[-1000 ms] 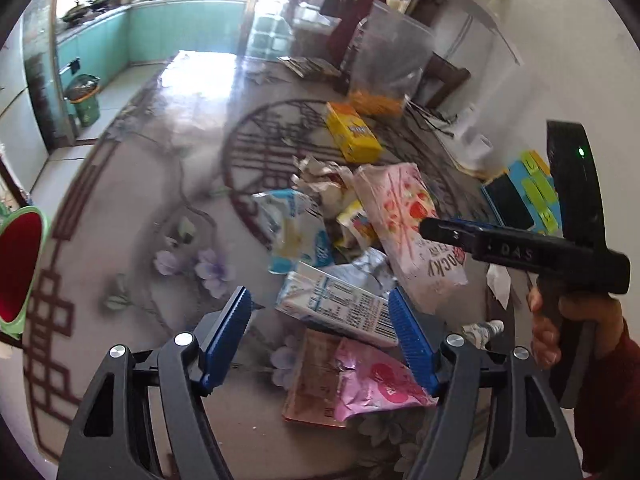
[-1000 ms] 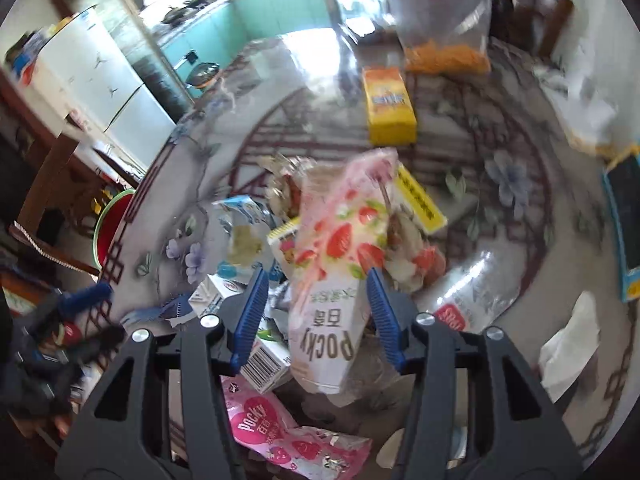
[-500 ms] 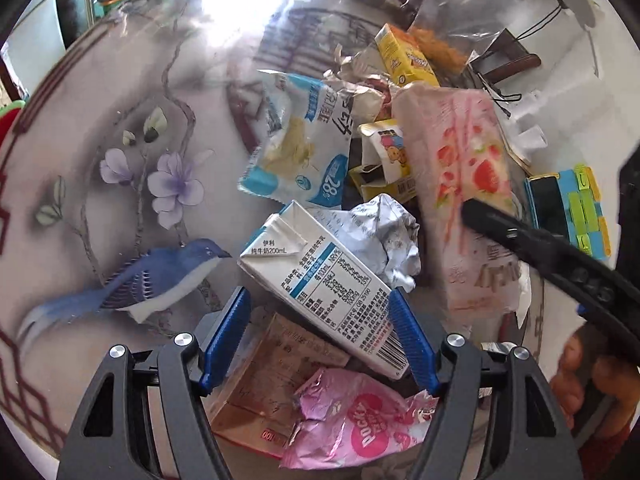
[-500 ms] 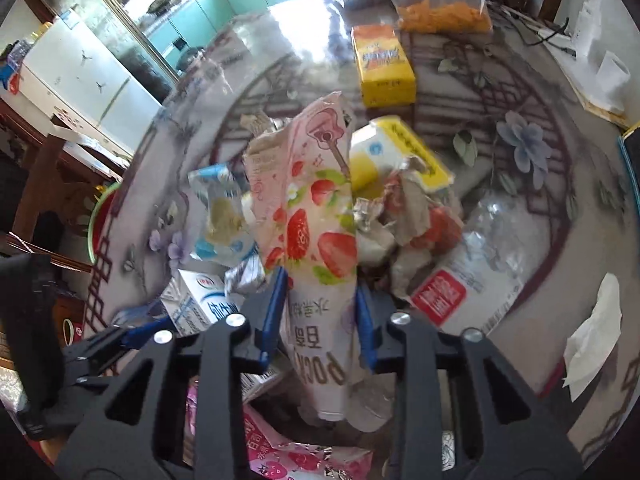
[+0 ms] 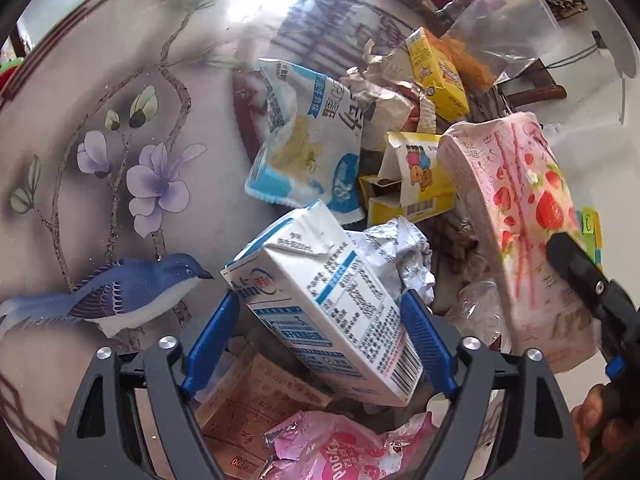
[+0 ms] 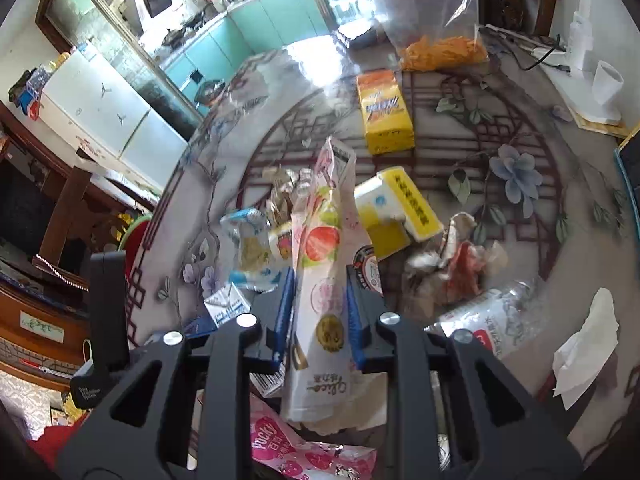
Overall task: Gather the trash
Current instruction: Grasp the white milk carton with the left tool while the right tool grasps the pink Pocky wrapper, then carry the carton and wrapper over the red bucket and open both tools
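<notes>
To my left the painted tabletop (image 5: 100,208) lies bare, room to pass. Ahead, the milk carton (image 5: 332,312), blue-white pouch (image 5: 308,140) and yellow boxes (image 5: 412,184) crowd together. On my right the strawberry Pocky box (image 5: 520,216) blocks the way.

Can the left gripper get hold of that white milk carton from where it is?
Probably yes. The milk carton already lies between the opening left gripper's fingers, with nothing on top; the pads do not press it yet. The right gripper is occupied, gripping the strawberry box.
</notes>
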The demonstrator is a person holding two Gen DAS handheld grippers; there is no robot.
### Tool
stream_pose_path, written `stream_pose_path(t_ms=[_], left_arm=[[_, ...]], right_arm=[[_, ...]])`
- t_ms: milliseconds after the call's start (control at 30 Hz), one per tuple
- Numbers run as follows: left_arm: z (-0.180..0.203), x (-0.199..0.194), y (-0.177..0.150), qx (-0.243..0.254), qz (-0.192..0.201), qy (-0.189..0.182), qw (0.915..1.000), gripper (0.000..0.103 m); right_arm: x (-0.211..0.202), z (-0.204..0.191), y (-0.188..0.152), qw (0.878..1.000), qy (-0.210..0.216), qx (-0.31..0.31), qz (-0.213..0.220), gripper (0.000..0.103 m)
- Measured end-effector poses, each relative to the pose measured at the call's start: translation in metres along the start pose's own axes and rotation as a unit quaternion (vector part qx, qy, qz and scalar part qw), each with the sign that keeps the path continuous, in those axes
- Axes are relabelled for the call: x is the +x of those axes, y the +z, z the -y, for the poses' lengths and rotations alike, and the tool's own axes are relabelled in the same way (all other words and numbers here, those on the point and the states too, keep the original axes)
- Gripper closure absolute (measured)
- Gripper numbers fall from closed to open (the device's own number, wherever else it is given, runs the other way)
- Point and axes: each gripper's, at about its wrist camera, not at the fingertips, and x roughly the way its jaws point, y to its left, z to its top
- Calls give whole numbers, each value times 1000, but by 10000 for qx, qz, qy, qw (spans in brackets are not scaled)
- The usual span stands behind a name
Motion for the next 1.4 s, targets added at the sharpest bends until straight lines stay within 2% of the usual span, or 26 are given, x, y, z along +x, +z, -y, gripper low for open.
stream_pose_path(t_ms=[133,167,200,267,300,333,367,433,600,733,867,1033,1400], left_arm=[[-5,7,3,-114,-67,-147,9998,19],[-4,8,3,-82,-69,-132,9999,20],[-2,9,4,-59,-29,-118,9999,20],[-2,10,6,-80,-45,-114,9999,25],[-3,10,7,-98,-51,-132,9999,26],[-3,10,7,-91,-29,-121,9999,28],[-3,11,7,-57,-26,-143,9999,37],[-2,12,9,28,-50,-151,9999,46],[0,0,12,280,152,-229,9992,49],[11,-29,17,747,685,59,9948,49],[25,-64,24,1265,1244,315,9836,49],[29,-101,28,1509,1755,518,9715,49],[-2,-162,35,1621,2223,726,9587,49]], right_arm=[[13,-1,0,9998,-70,-76,-173,58],[18,0,1,9996,-83,-80,-258,47],[24,1,1,9991,-137,-77,-389,41],[33,3,-1,9984,-226,-57,-507,42],[35,3,-2,9985,-162,-42,-521,42],[36,3,-4,9986,-106,-37,-521,52],[37,3,-5,9986,-55,-42,-523,68],[38,3,-5,9985,51,-4,-539,71],[23,7,-3,9992,246,211,-246,79],[3,6,4,9991,327,280,31,81],[-18,-3,11,9985,392,180,322,82],[-35,-24,17,9971,551,26,520,82],[-40,-86,27,9939,793,-338,693,82]])
